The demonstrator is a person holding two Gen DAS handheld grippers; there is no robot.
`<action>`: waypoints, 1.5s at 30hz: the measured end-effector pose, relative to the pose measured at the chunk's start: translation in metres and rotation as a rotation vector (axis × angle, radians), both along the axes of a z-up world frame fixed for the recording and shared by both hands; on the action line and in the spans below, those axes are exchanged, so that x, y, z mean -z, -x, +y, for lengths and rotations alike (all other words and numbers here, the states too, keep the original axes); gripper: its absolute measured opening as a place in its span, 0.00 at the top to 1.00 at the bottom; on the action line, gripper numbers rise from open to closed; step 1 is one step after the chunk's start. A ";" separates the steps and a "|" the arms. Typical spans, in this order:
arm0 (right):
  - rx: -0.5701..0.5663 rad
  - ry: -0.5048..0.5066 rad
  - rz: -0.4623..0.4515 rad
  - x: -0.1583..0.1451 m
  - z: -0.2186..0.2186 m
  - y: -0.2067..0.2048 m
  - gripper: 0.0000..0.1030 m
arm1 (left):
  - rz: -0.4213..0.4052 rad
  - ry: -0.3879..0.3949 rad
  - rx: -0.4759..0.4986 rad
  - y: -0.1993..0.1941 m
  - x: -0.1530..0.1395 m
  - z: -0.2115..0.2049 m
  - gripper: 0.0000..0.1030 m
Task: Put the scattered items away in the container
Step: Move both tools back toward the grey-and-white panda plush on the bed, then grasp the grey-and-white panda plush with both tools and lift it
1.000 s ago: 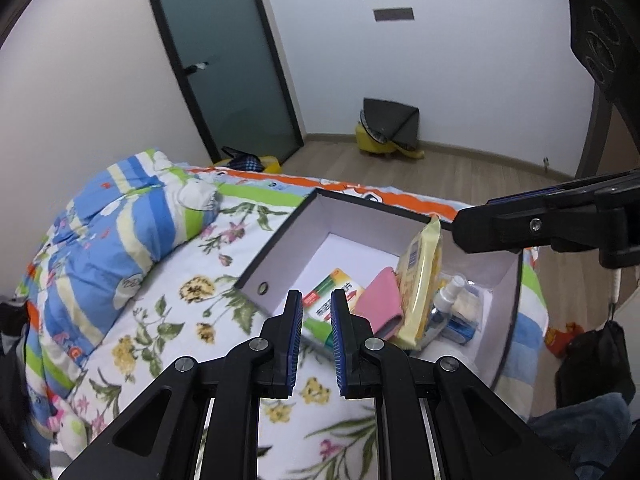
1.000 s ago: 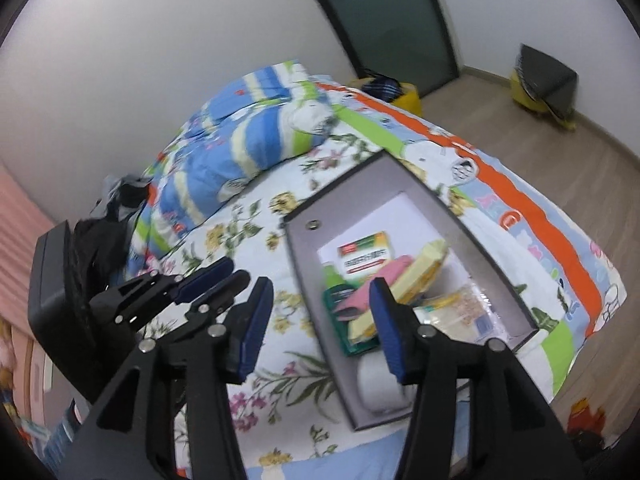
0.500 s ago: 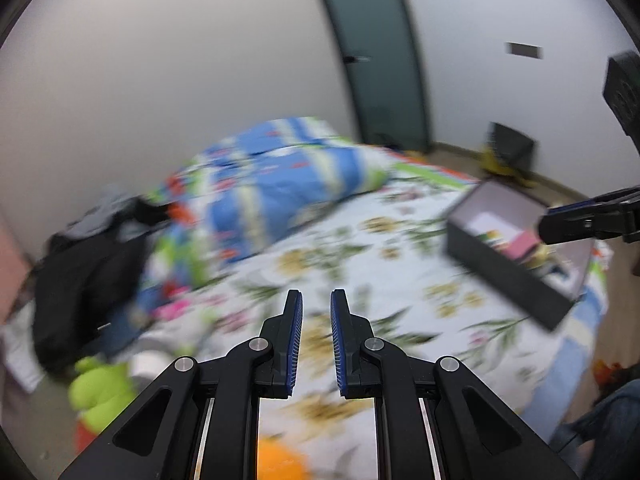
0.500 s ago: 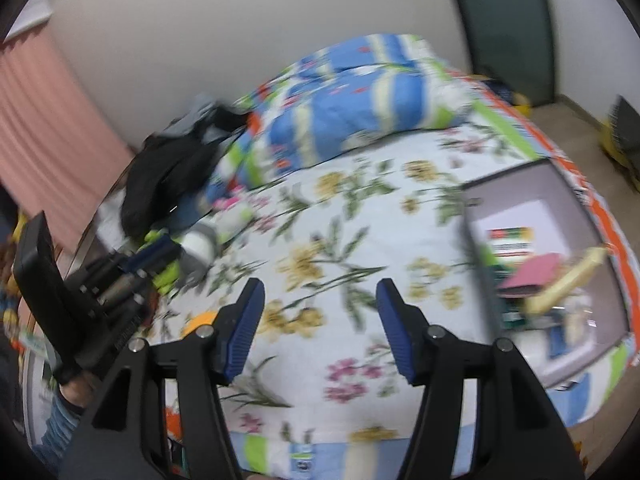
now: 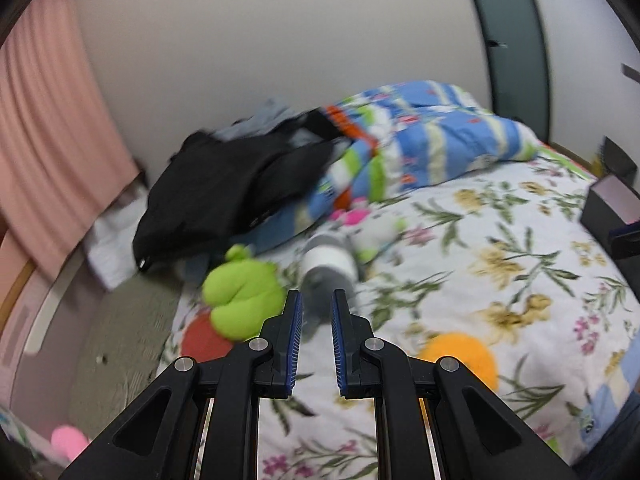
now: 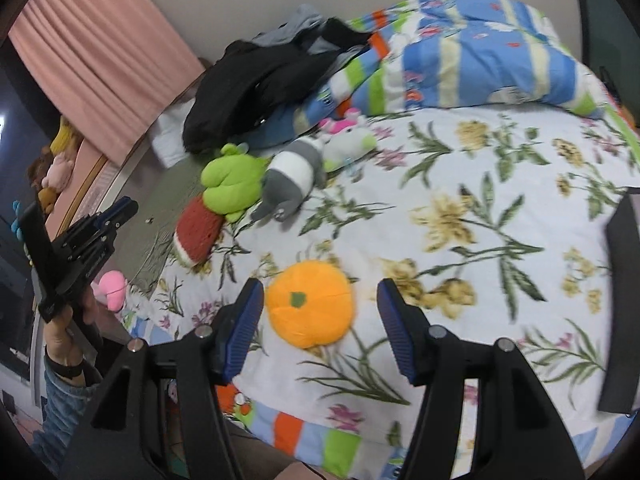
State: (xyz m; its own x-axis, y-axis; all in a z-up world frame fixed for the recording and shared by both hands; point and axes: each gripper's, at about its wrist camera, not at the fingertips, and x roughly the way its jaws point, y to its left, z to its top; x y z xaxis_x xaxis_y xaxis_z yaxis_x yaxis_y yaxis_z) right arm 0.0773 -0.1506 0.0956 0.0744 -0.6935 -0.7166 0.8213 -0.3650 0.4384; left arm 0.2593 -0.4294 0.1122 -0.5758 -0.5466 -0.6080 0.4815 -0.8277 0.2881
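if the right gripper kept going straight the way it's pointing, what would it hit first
Most likely the orange pumpkin plush: it lies on the floral bedspread framed between the right gripper and its open jaws. Depth is unclear.

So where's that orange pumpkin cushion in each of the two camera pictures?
Left wrist view: the orange pumpkin plush lies low and right of centre, beside the right-hand finger of the gripper.
Right wrist view: it lies low and centre, between the open fingers, apart from both.
Shared landmark: the green plush, up and left of it in both.

Empty, closed left gripper [image 5: 316, 338] over green plush [image 5: 240, 294].
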 end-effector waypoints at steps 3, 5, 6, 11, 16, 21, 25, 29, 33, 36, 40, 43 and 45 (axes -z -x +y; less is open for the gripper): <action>-0.018 -0.002 -0.027 0.008 -0.025 -0.004 0.42 | -0.004 -0.020 -0.031 -0.009 0.018 -0.021 0.88; -0.027 -0.001 -0.043 0.014 -0.040 -0.005 0.42 | -0.010 -0.042 -0.041 -0.008 0.034 -0.032 0.88; -0.032 0.000 -0.052 0.018 -0.049 -0.005 0.42 | -0.013 -0.053 -0.049 -0.007 0.043 -0.037 0.88; -0.006 0.011 -0.130 0.039 -0.087 0.018 0.42 | -0.014 -0.103 -0.056 0.011 0.077 -0.058 0.88; 0.031 0.002 -0.212 0.070 -0.122 0.047 0.41 | -0.003 -0.158 -0.050 0.031 0.106 -0.075 0.88; 0.040 -0.009 -0.271 0.105 -0.147 0.067 0.41 | 0.010 -0.238 -0.025 0.052 0.138 -0.092 0.88; 0.040 -0.016 -0.305 0.127 -0.162 0.079 0.41 | 0.016 -0.316 -0.008 0.072 0.169 -0.102 0.88; 0.049 -0.037 -0.317 0.147 -0.173 0.089 0.41 | 0.014 -0.380 -0.006 0.089 0.200 -0.109 0.88; 0.052 -0.046 -0.325 0.159 -0.179 0.095 0.41 | 0.028 -0.420 -0.010 0.103 0.219 -0.114 0.88; 0.047 -0.051 -0.328 0.165 -0.185 0.095 0.41 | 0.048 -0.470 -0.006 0.110 0.230 -0.122 0.88; 0.030 -0.057 -0.327 0.169 -0.194 0.093 0.41 | 0.056 -0.525 -0.013 0.115 0.244 -0.133 0.88; 0.017 -0.041 -0.338 0.165 -0.202 0.092 0.41 | 0.090 -0.515 -0.023 0.111 0.236 -0.142 0.88; 0.003 -0.030 -0.347 0.161 -0.215 0.090 0.40 | 0.110 -0.485 -0.030 0.109 0.223 -0.153 0.88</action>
